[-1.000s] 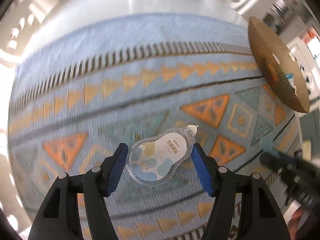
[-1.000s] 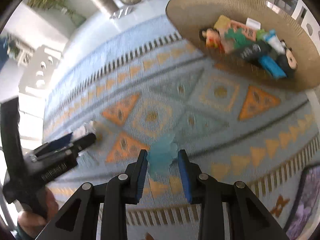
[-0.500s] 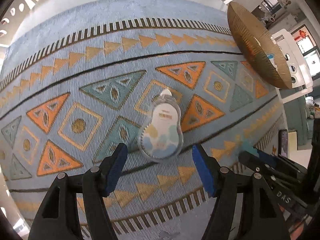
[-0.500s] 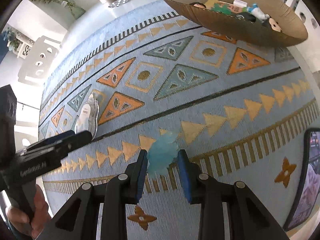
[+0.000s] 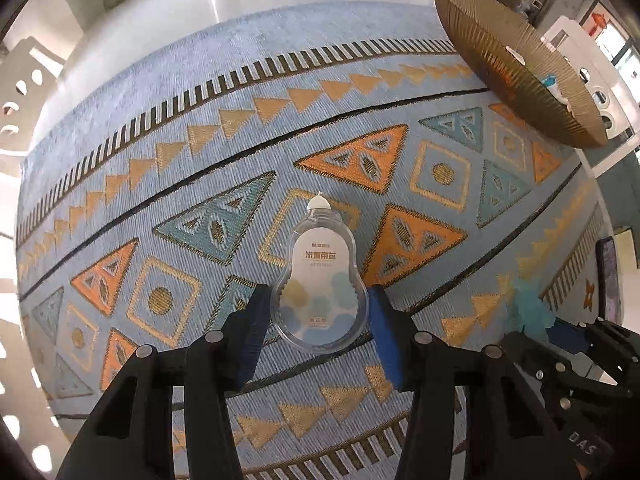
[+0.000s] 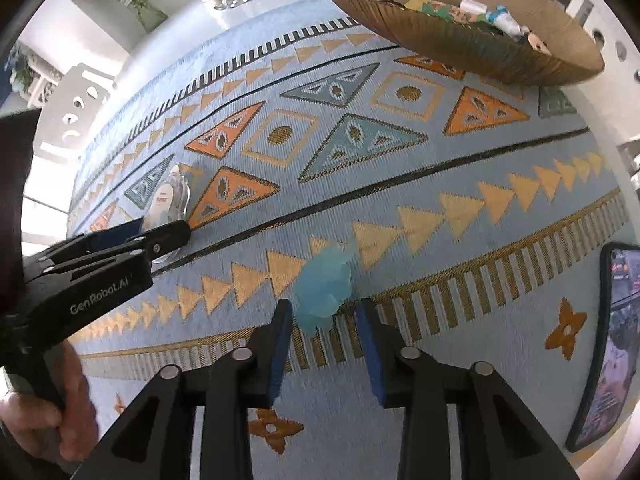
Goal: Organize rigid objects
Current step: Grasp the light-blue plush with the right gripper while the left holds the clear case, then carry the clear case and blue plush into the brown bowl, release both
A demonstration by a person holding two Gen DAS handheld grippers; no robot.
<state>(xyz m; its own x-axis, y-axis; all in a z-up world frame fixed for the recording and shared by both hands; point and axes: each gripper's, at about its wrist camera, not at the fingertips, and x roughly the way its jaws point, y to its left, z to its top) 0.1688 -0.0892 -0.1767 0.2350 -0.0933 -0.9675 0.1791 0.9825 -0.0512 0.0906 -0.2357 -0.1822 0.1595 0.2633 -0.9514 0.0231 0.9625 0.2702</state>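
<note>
The left gripper [image 5: 319, 320] points steeply down, and its jaws, which have just been closing, now sit against the sides of the clear tape case [image 5: 320, 280] between its blue pads [image 5: 256, 336]. The right gripper [image 6: 323, 330], also aimed steeply down, has just been opening, and a pale blue piece [image 6: 323, 286] lies free between its fingertips. A hand [image 6: 60, 412] grips the left tool's handle.

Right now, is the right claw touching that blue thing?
Apart. The right wrist view shows rug on both sides between the right claw pads and the blue thing; its jaws have just been opening.
</note>
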